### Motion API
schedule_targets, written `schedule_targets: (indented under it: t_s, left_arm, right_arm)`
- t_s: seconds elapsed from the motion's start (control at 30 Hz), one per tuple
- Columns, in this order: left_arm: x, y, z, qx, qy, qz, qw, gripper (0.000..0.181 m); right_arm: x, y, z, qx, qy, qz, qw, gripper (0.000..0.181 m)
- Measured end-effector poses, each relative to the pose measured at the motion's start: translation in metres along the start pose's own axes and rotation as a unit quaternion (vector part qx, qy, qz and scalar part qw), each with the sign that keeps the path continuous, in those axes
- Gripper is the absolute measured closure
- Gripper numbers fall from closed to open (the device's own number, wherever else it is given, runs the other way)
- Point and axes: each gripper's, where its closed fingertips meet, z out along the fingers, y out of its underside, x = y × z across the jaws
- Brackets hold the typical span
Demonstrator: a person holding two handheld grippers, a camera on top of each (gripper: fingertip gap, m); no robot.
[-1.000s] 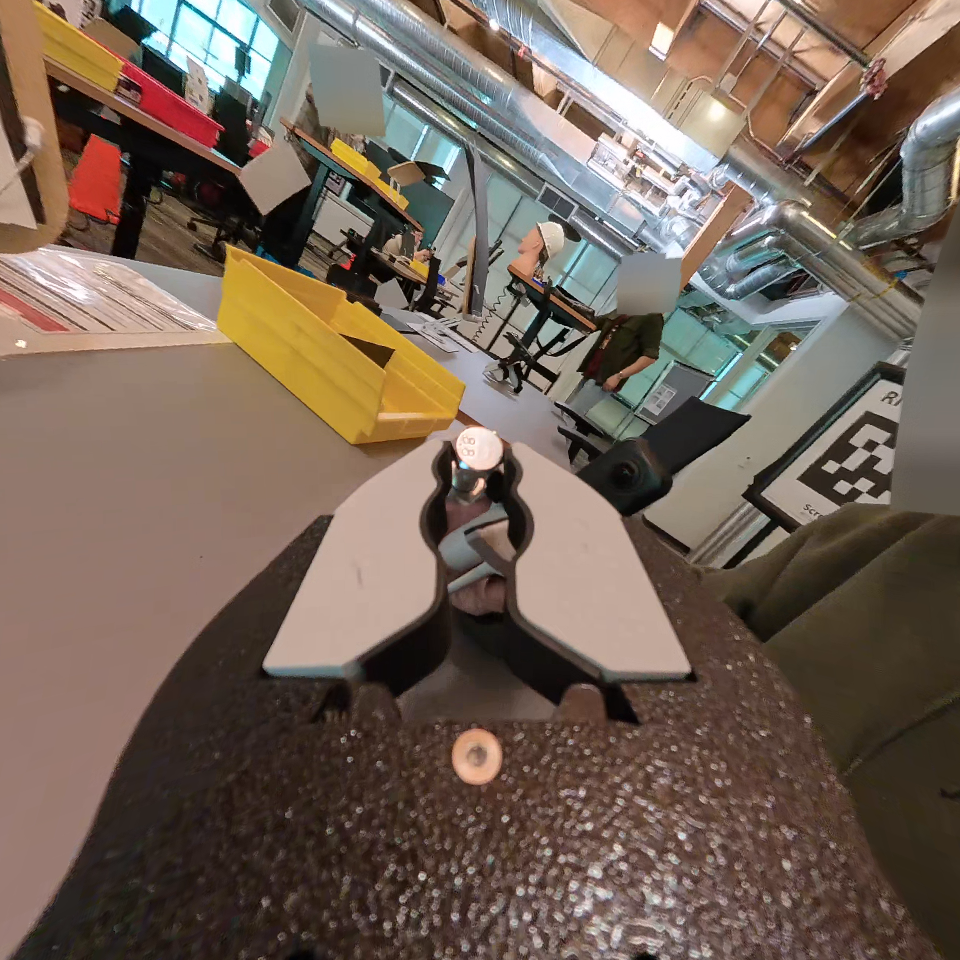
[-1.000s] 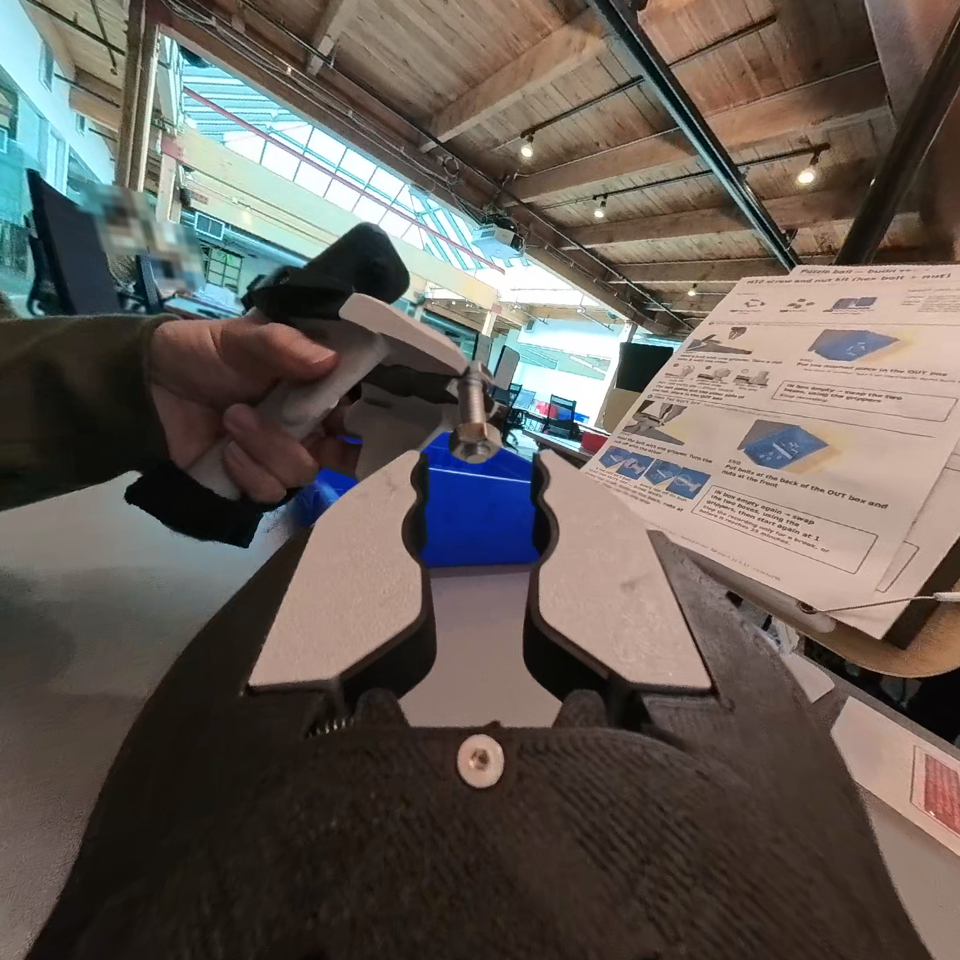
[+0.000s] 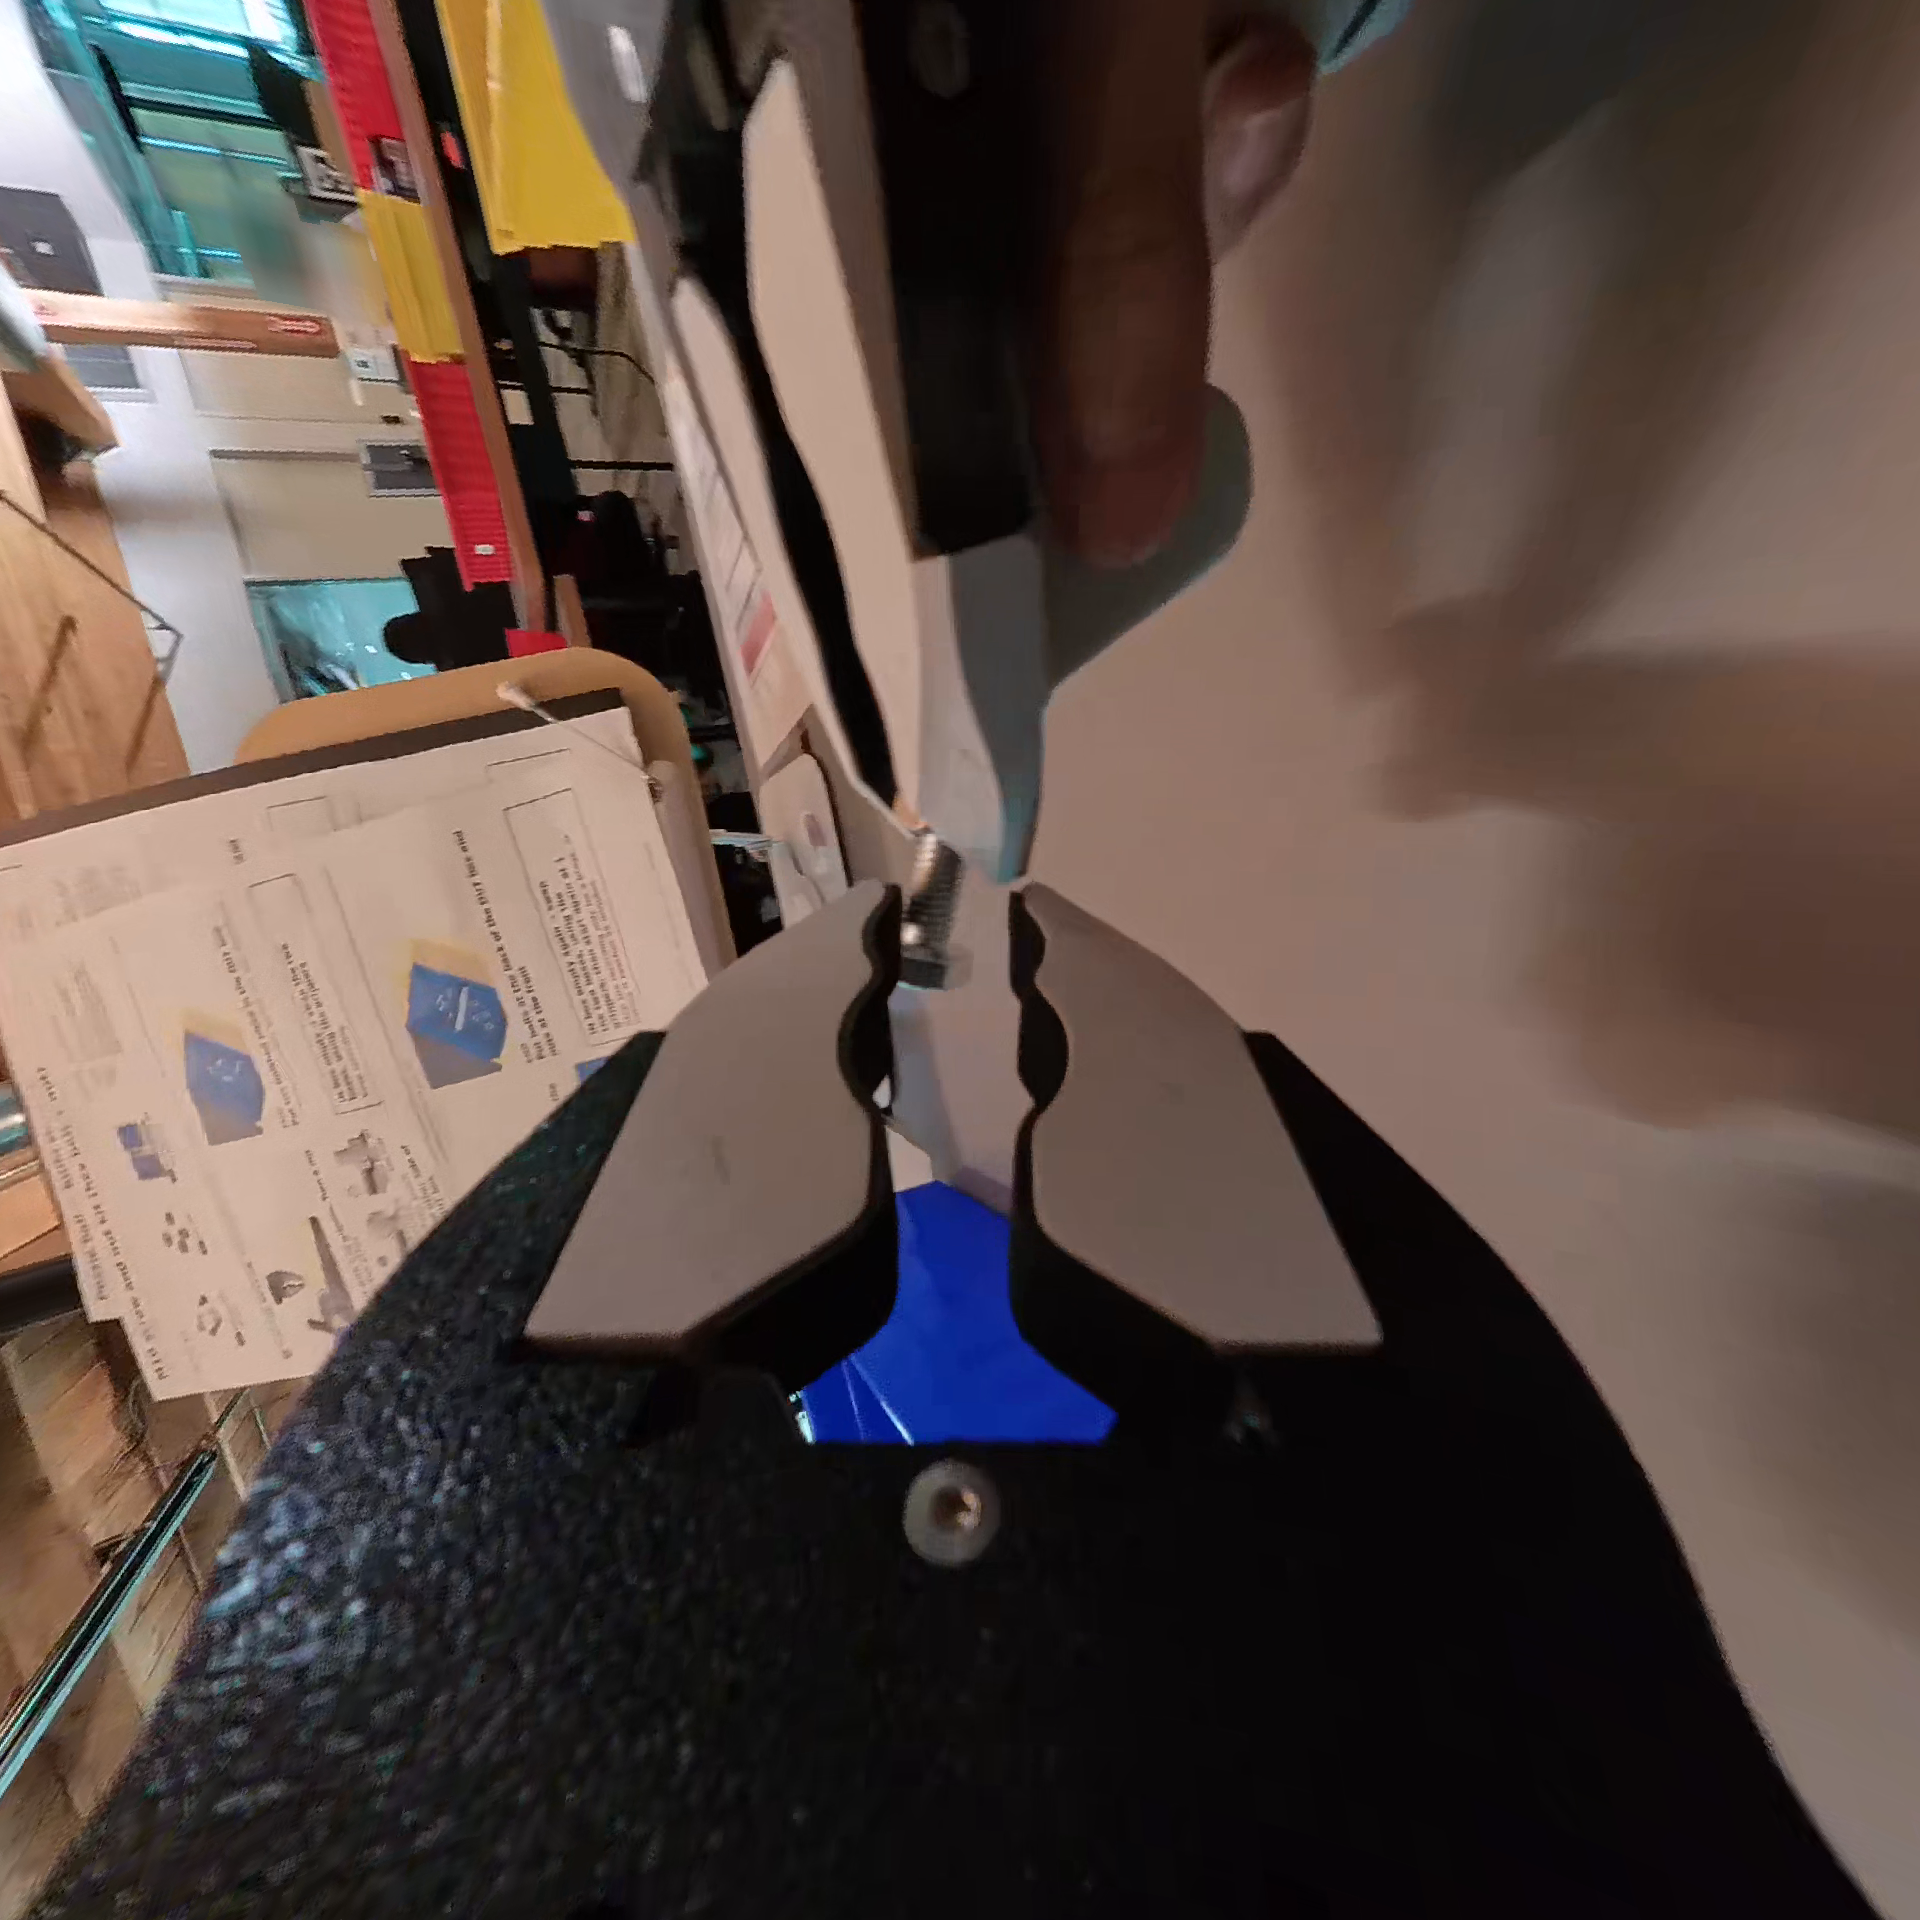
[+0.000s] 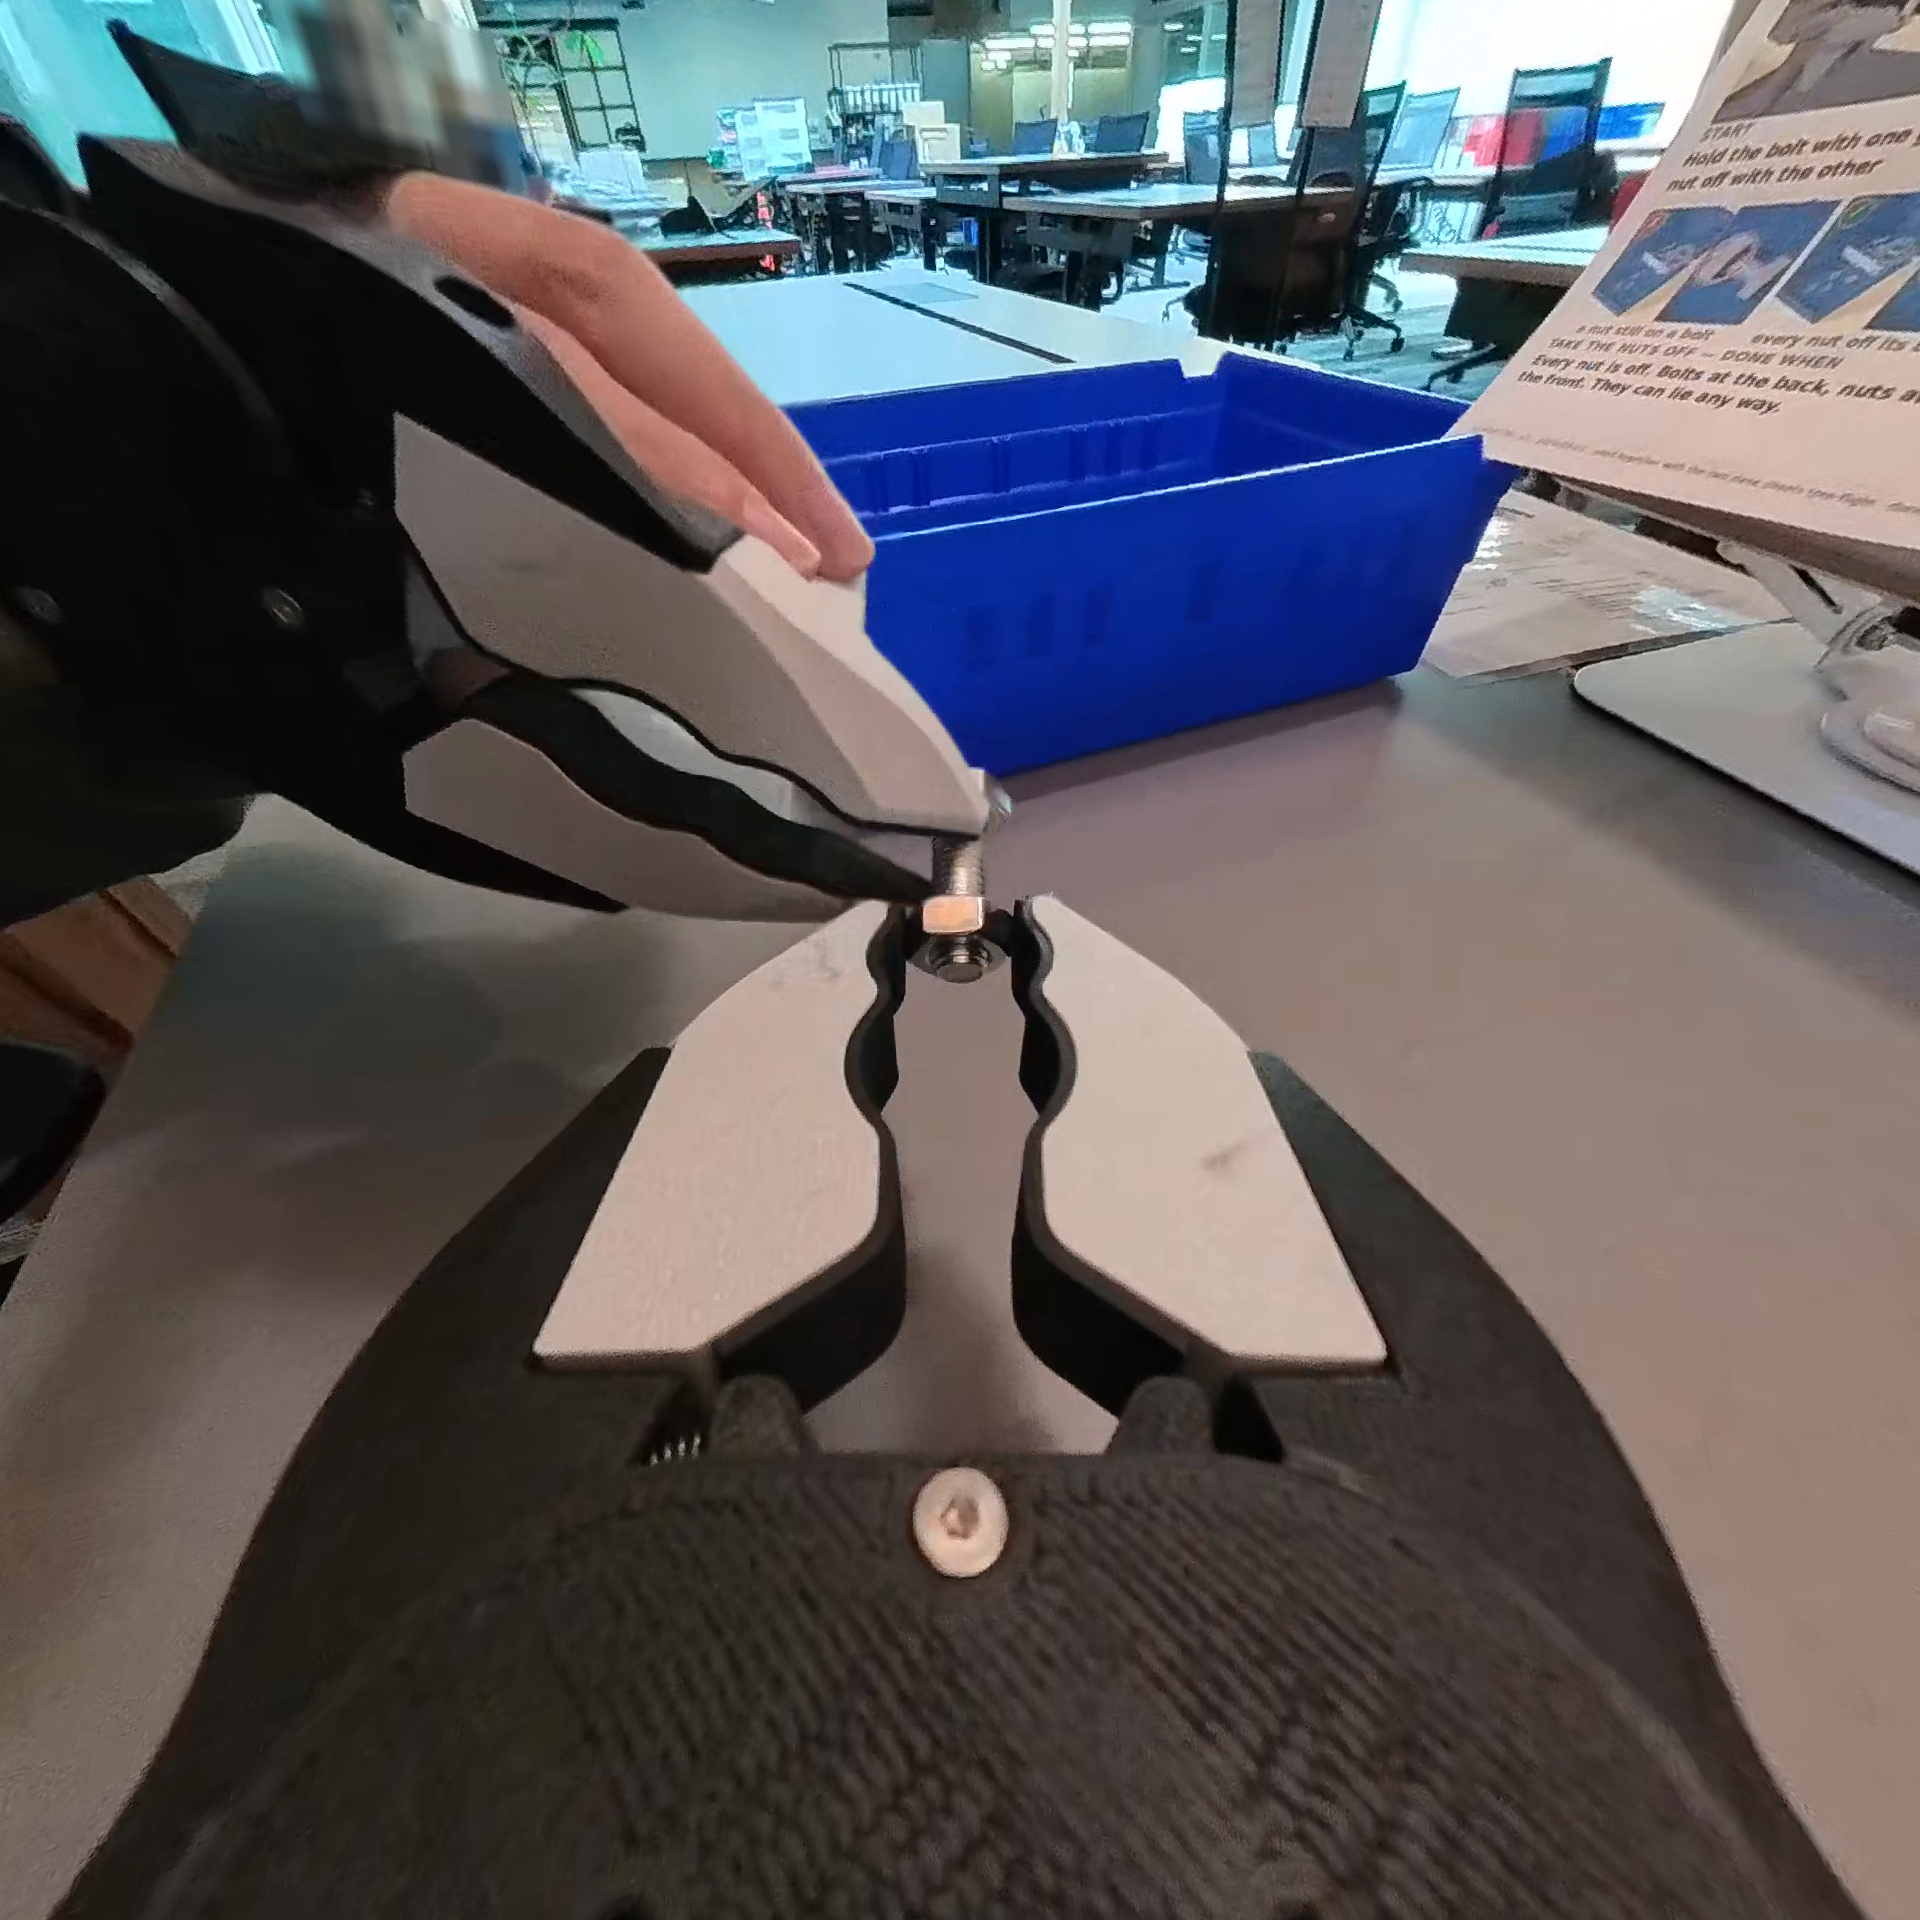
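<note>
Pinching the nut (image 4: 954, 918) between its fingertips, the right hand-held gripper (image 4: 961, 925) is reaching forward low over the grey desk (image 4: 1455, 987), its two pale fingers drawn in until only a narrow gap is showing behind the tips. The nut is sitting on a short threaded bolt (image 4: 951, 862), which is standing roughly upright in the right wrist view. The left hand-held gripper (image 3: 954, 914) is coming in from the left there and is clamping the upper part of the bolt's shank at its very tips, with its fingers pressed nearly together. A person's hand (image 4: 644, 343) is lying along the top of that left tool, fingers stretched toward its nose.

In the left wrist view (tilted hard on its side and partly smeared by motion) the bolt is showing between the tool's own tips, against the left one, with the tips of the right tool meeting it from above.

Just beyond the two tools a blue bin (image 4: 1143, 582) is standing on the desk, open at the top and with a divider running across its inside; its contents are not visible. To the right, a printed instruction sheet (image 4: 1766, 260) is leaning on a stand whose flat base (image 4: 1745, 727) is resting on the desk, and a glossy sheet (image 4: 1579, 582) is lying flat between the base and the bin.
</note>
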Motion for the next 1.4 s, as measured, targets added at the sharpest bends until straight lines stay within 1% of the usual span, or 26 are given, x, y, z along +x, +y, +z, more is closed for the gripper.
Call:
schedule_targets:
  t_s: [0.07,0.1,0.13,0.2,0.23,0.3,0.37,0.4,0.43,0.47,0.53,0.57,0.6,0.63,0.67,0.73,0.8,0.93,0.97,1.07,1.17,1.23,1.27,1.3,1.33,1.4]
  left_arm:
    - [0.003,0.004,0.003,-0.017,0.001,0.009,1.000,0.160]
    - [0.002,0.006,0.005,-0.027,-0.005,0.012,1.000,0.168]
    - [0.003,0.007,0.006,-0.031,-0.007,0.010,0.999,0.170]
    - [0.001,0.007,0.007,-0.031,-0.013,-0.016,0.999,0.172]
    - [0.001,0.006,0.007,-0.021,-0.014,-0.035,0.999,0.172]
    - [0.000,0.003,0.007,0.017,-0.014,-0.114,0.993,0.172]
    - [-0.005,0.002,0.006,0.062,-0.007,-0.221,0.973,0.172]
    - [-0.009,0.001,0.004,0.089,-0.005,-0.282,0.955,0.172]
    - [-0.013,0.001,0.003,0.120,0.002,-0.346,0.931,0.172]
    - [-0.017,0.000,0.001,0.152,0.013,-0.413,0.898,0.172]
    - [-0.027,-0.005,-0.005,0.227,0.038,-0.530,0.816,0.172]
    - [-0.030,-0.007,-0.007,0.259,0.055,-0.574,0.775,0.172]
    - [-0.032,-0.009,-0.009,0.286,0.068,-0.606,0.739,0.172]
    - [-0.033,-0.011,-0.010,0.306,0.076,-0.628,0.711,0.172]
    - [-0.032,-0.012,-0.010,0.321,0.080,-0.642,0.692,0.172]
    - [-0.029,-0.016,-0.010,0.343,0.084,-0.655,0.668,0.172]
    - [-0.025,-0.018,-0.008,0.354,0.084,-0.660,0.657,0.172]
    - [-0.018,-0.026,-0.006,0.367,0.085,-0.659,0.651,0.172]
    - [-0.016,-0.028,-0.004,0.367,0.089,-0.660,0.650,0.172]
    - [-0.014,-0.031,-0.003,0.361,0.090,-0.650,0.662,0.172]
    - [-0.016,-0.029,-0.003,0.361,0.083,-0.659,0.655,0.172]
    - [-0.019,-0.022,-0.006,0.373,0.071,-0.670,0.638,0.172]
    - [-0.020,-0.020,-0.009,0.382,0.070,-0.673,0.630,0.172]
    - [-0.020,-0.018,-0.010,0.379,0.067,-0.676,0.628,0.172]
    - [-0.020,-0.018,-0.010,0.377,0.065,-0.675,0.631,0.172]
    - [-0.018,-0.022,-0.009,0.370,0.068,-0.667,0.643,0.172]
  right_arm:
    - [0.000,0.000,0.001,-0.002,-0.002,0.005,1.000,0.162]
    - [-0.001,0.001,0.001,-0.004,-0.007,0.006,1.000,0.162]
    - [-0.004,0.001,0.002,-0.007,-0.016,0.007,1.000,0.162]
    - [-0.003,0.004,0.003,-0.013,-0.009,-0.002,1.000,0.162]
    - [-0.003,0.002,0.003,-0.009,-0.006,-0.005,1.000,0.162]
    - [-0.004,-0.002,0.001,0.008,-0.012,0.002,1.000,0.161]
    - [-0.004,-0.013,-0.002,0.048,-0.014,0.007,0.999,0.161]
    - [-0.003,-0.020,-0.004,0.073,-0.012,0.007,0.997,0.156]
    - [-0.002,-0.027,-0.007,0.094,-0.010,0.010,0.995,0.150]
    - [-0.002,-0.032,-0.009,0.111,-0.013,0.015,0.994,0.148]
    - [0.000,-0.040,-0.013,0.140,-0.013,0.030,0.990,0.146]
    - [0.001,-0.043,-0.015,0.154,-0.014,0.037,0.987,0.146]
    - [0.001,-0.046,-0.017,0.169,-0.016,0.043,0.985,0.146]
    - [0.001,-0.048,-0.019,0.182,-0.017,0.047,0.982,0.147]
    - [0.001,-0.050,-0.020,0.191,-0.017,0.049,0.980,0.148]
    - [0.000,-0.049,-0.018,0.191,-0.014,0.043,0.980,0.149]
    - [0.000,-0.046,-0.015,0.184,-0.009,0.035,0.982,0.149]
    - [0.000,-0.040,-0.009,0.173,-0.003,0.028,0.985,0.149]
    - [0.000,-0.038,-0.008,0.169,-0.002,0.024,0.985,0.149]
    - [-0.004,-0.035,-0.004,0.159,-0.004,0.009,0.987,0.149]
    - [-0.001,-0.035,-0.005,0.156,0.003,0.002,0.988,0.148]
    - [0.009,-0.036,-0.011,0.161,0.011,0.014,0.987,0.141]
    - [0.023,-0.036,-0.016,0.167,0.039,0.038,0.984,0.155]
    - [0.045,-0.034,-0.024,0.172,0.085,0.068,0.979,0.160]
    - [0.057,-0.029,-0.029,0.169,0.101,0.091,0.976,0.151]
    - [0.048,-0.027,-0.029,0.160,0.051,0.088,0.982,0.141]
